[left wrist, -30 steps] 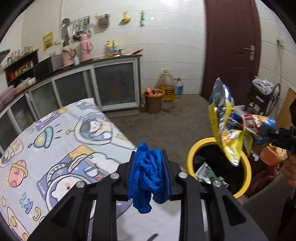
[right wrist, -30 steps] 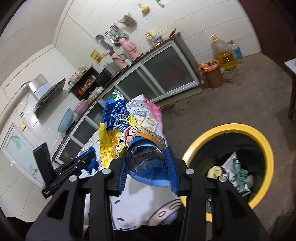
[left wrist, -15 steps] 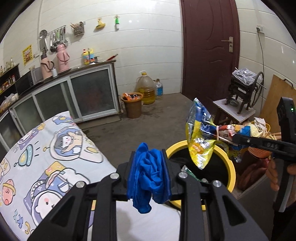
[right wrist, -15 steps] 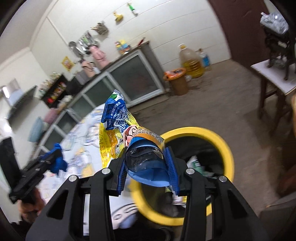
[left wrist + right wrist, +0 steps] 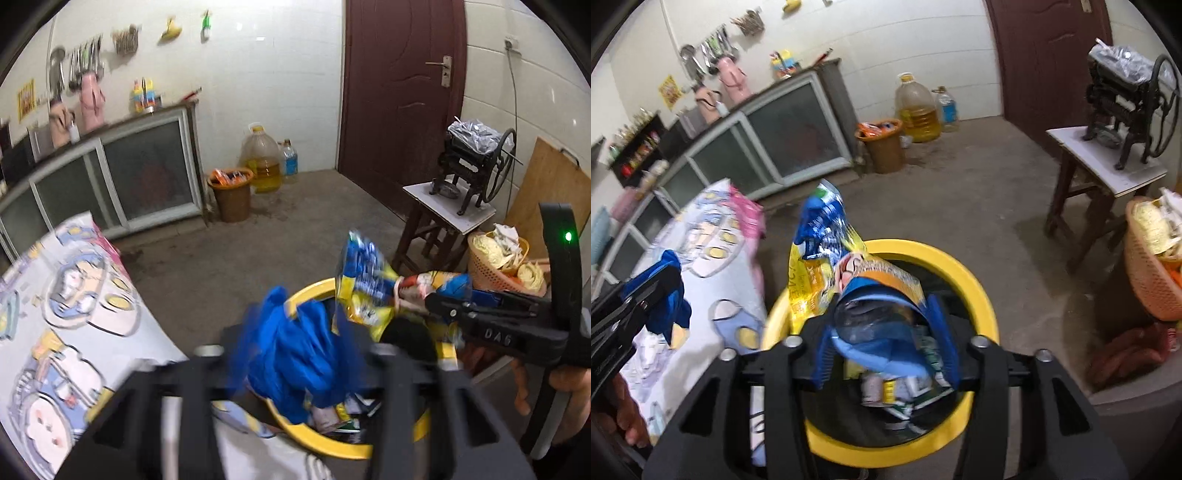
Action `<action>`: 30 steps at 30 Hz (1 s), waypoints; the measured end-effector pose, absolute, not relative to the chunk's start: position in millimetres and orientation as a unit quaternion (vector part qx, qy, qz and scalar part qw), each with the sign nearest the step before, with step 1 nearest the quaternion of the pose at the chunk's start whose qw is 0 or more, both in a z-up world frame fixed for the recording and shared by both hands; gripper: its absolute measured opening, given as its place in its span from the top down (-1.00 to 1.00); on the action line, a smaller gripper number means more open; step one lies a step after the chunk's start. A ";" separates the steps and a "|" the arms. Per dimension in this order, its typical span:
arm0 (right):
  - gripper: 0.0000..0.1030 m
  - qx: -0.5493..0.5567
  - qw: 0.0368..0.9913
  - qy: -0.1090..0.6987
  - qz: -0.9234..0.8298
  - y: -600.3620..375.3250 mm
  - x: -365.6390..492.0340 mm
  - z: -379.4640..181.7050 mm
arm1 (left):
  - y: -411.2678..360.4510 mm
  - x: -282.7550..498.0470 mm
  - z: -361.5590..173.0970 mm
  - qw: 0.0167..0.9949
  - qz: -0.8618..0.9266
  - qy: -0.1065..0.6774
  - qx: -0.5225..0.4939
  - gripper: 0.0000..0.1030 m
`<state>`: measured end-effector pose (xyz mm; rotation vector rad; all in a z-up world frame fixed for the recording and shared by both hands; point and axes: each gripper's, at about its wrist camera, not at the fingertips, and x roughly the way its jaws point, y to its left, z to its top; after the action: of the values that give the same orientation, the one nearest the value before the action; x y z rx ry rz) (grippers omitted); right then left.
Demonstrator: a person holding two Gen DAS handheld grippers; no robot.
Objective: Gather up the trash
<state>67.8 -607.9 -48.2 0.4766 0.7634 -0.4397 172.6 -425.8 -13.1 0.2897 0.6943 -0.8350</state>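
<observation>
the table (image 5: 85, 332), under a cartoon-printed cloth, fills the left of both views, with the grey concrete floor (image 5: 229, 251) beyond it and a glass-fronted cabinet (image 5: 783, 129) along the white tiled wall. a dark red door (image 5: 399, 96) stands at the right. just past the table's edge sits the bin (image 5: 975, 295), black inside with a yellow rim, already holding wrappers and packets at its bottom.

the left tool (image 5: 295, 354) hangs over the near rim of the bin. its jaws have just been opening and now stand wide of the blue cloth (image 5: 295, 347), which is blurred between them and sits over the bin's mouth; whether a pad touches it cannot be told through the blur. in the right wrist view the same tool (image 5: 646, 299) shows at the left edge with the blue cloth (image 5: 670, 314) at its tip.

the right tool (image 5: 886, 339) points down into the bin from the other side. its jaws have just been opening too, and the blue pads stand apart with a bundle of snack wrappers (image 5: 827, 258) between them, a crushed blue and clear bottle (image 5: 871, 325) nearest the camera; the pads look clear of it. in the left wrist view this bundle (image 5: 369, 291) sticks out from the right tool (image 5: 436, 299) above the bin (image 5: 325, 439).

farther off stand a brown bucket (image 5: 231, 195), an oil jug (image 5: 260, 162), a stool bearing a hand-crank machine (image 5: 472, 166), and an orange basket (image 5: 1148, 273).
</observation>
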 end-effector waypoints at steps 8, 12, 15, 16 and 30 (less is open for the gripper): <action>-0.26 0.229 0.860 0.369 -0.269 -623.7 53.6 -50.0 | -370.2 180.9 -2.4 0.878 -0.353 0.312 0.081 -0.85; -0.70 0.206 0.878 0.328 -0.283 -592.6 44.1 -30.5 | -311.9 161.9 16.2 0.924 -0.286 0.236 0.087 -0.85; -0.85 0.193 0.905 0.268 -0.268 -554.2 38.9 -11.5 | -264.4 142.0 27.8 0.947 -0.230 0.206 0.093 -0.85; -0.85 0.181 0.918 0.248 -0.253 -534.2 39.2 -3.8 | -252.4 136.5 30.1 0.952 -0.213 0.201 0.091 -0.85; -0.85 0.090 0.979 0.160 -0.089 -321.7 37.1 32.6 | -71.8 39.3 30.7 0.979 0.007 0.204 0.001 -0.85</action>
<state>37.1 -321.7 32.6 0.1812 0.3229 -0.1800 39.3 -71.8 30.7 0.0027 0.4119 0.0136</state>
